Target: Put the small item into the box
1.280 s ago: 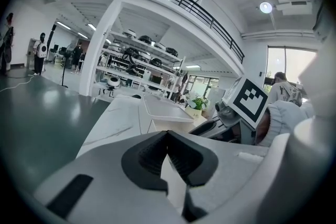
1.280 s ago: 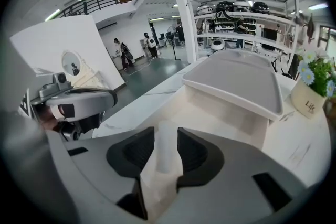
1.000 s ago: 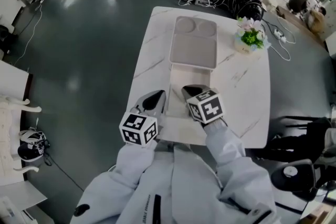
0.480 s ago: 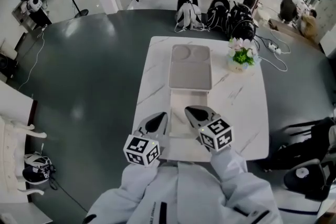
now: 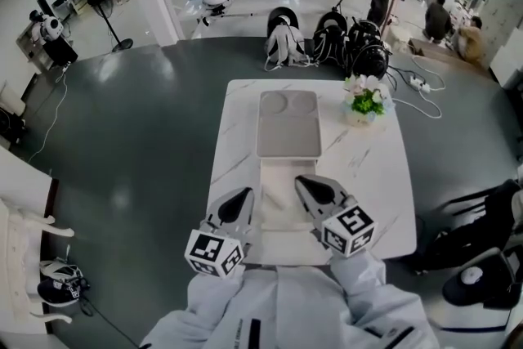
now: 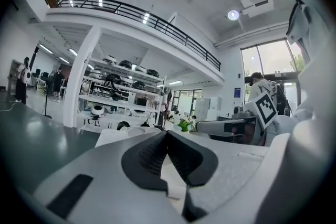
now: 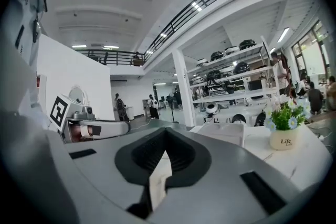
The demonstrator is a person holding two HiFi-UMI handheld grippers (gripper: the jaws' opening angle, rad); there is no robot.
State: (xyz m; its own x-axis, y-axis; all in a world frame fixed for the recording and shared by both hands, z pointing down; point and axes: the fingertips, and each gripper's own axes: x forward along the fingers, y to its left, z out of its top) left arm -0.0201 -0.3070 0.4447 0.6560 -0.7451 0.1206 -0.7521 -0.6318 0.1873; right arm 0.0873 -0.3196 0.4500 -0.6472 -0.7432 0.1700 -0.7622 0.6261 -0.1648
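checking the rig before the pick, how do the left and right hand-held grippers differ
In the head view the right hand-held gripper reaches farther forward, over the near half of the open box; the left hand-held gripper sits farther back, just left of the box. The right angles up-left in the picture, the left up-right. Shared: both jaws shut, nothing between them.

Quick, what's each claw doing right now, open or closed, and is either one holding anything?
Left claw: closed, nothing held.
Right claw: closed, nothing held.
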